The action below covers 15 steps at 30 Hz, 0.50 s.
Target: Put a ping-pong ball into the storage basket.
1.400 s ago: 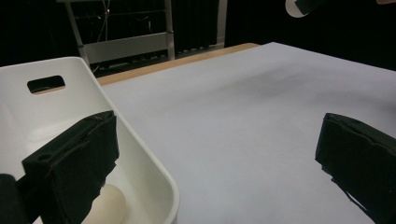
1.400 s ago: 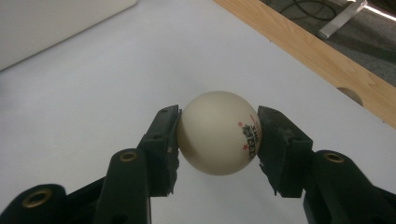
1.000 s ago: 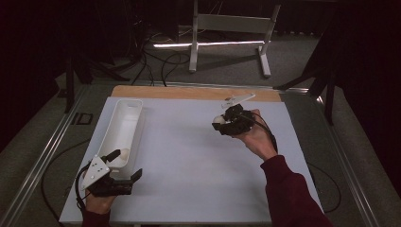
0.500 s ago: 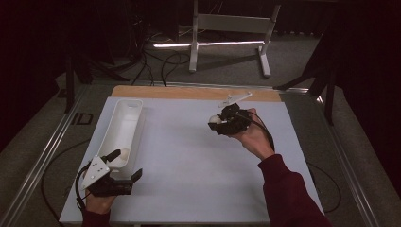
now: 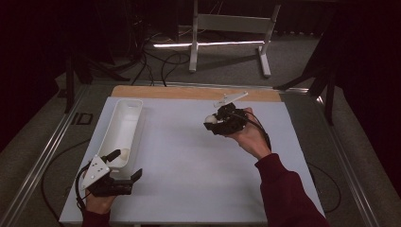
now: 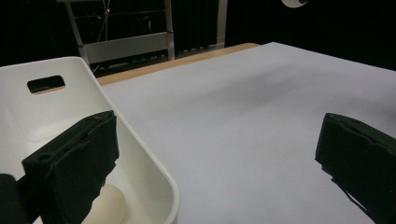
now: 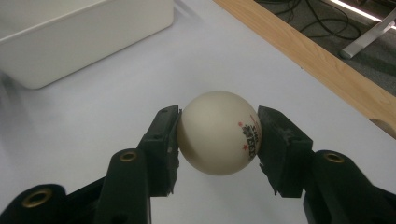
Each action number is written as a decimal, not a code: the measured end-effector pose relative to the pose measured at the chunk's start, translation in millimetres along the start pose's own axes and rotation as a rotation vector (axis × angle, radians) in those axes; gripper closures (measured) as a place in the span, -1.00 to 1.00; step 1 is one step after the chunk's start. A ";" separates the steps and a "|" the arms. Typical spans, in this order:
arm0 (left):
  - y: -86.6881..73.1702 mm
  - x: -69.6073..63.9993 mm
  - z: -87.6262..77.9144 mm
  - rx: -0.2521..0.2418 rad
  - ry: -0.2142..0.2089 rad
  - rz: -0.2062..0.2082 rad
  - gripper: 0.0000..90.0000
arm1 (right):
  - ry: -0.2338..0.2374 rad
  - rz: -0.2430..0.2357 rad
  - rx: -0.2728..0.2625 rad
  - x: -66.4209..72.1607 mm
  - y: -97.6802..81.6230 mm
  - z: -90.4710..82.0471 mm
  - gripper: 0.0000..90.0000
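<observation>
ball print readable close up, second ball in tray

A broad stretch of bare white table lies open between the white tray at the left and the right gripper, which is held above the sheet near its far edge with a ball clamped between its jaws. The tray's raised wall stands along the left side; the left gripper straddles its near end, one jaw inside beside a second ball, the other over open table. Beyond the wooden strip, a stand and cables crowd the floor.
</observation>
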<state>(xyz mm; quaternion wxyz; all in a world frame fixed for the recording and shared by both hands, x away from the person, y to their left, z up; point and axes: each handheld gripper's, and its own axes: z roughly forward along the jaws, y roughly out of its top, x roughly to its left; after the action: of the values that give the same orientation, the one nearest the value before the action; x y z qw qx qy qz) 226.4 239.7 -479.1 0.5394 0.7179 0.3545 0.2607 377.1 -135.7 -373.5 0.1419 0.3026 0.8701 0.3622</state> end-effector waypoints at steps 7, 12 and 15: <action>-0.1 -0.1 0.1 0.001 0.001 0.000 -0.99 | 0.014 -0.006 -0.008 4.2 4.0 1.0 0.13; 0.0 -0.2 0.2 0.001 0.000 0.001 -0.99 | 0.020 -0.007 -0.011 6.8 6.2 2.2 0.13; -0.1 0.0 0.1 0.001 0.000 0.001 -0.99 | 0.023 -0.010 -0.012 8.2 7.4 2.9 0.13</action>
<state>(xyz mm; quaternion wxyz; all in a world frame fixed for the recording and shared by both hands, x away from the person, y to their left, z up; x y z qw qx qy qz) 226.4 239.6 -479.2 0.5389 0.7183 0.3544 0.2608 375.3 -124.9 -370.4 0.1353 0.2932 0.8710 0.3701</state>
